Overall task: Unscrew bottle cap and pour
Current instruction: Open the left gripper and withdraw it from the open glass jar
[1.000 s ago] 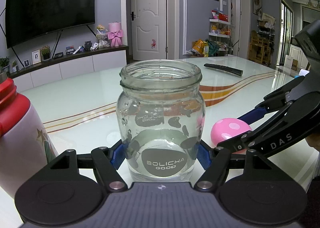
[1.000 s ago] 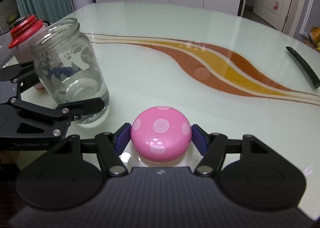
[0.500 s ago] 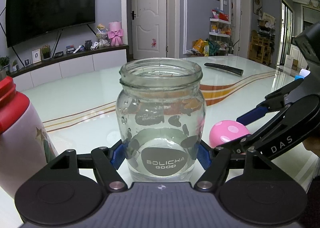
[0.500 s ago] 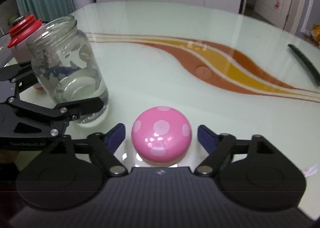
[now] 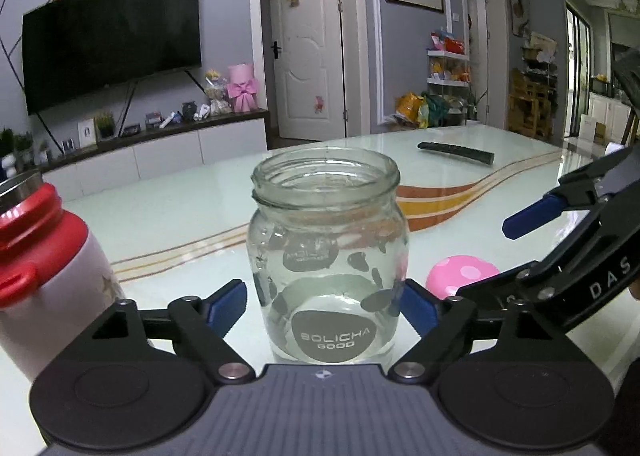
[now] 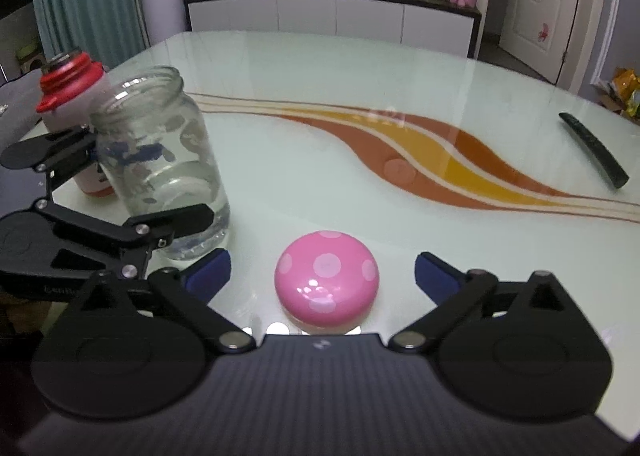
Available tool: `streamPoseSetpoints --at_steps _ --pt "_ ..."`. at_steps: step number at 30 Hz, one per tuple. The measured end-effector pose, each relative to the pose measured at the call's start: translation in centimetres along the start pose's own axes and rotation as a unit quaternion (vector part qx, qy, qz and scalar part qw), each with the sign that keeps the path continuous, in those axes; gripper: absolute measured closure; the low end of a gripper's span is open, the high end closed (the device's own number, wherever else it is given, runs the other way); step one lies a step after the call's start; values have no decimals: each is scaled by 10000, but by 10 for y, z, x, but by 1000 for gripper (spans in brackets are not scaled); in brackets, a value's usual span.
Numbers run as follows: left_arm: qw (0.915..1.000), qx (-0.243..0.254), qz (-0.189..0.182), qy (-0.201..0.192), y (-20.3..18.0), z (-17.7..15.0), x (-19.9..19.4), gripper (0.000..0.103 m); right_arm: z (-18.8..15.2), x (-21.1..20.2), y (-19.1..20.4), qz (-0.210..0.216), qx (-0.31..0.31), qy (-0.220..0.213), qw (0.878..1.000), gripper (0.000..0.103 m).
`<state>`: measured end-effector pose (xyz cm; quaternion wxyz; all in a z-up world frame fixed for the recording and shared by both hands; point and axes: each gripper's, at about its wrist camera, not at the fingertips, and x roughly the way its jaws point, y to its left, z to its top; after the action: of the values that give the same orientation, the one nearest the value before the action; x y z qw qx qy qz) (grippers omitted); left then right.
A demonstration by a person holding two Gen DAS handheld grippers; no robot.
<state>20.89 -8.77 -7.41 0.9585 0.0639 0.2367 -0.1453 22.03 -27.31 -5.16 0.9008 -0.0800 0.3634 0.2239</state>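
**Cap off and set down; pouring outstanding**

- Table (image 6: pixel 360 104): glass-topped, carries all items.
- Flask (image 6: pixel 72 96), red collar: behind the jar; mouth apparently uncapped, though not sure.
- Jar (image 5: pixel 326 256): upright, open-mouthed, a little clear liquid at the bottom.
- Left gripper (image 5: pixel 322 306): fingers spread just beside the jar, apparently not clamping it.
- Right gripper (image 6: pixel 322 270): spread wide, holding nothing.
- Pink spotted cap (image 6: pixel 326 282): resting on the table between the right fingers.
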Motion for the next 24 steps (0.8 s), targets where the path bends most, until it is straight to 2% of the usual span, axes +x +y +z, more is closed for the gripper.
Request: streamPoseSetpoints --at_steps 6,14,24 --pt "9999 -86 96 76 0 1 -26 9 -4 -20 17 -109 -86 -149 9998 1" --pt "9964 -448 621 362 5 2 -83 3 -17 -56 53 -360 369 -592 9969 0" --pt "9937 -716 713 476 10 -4 -130 0 -33 -73 76 -657 652 -745 9929 0"
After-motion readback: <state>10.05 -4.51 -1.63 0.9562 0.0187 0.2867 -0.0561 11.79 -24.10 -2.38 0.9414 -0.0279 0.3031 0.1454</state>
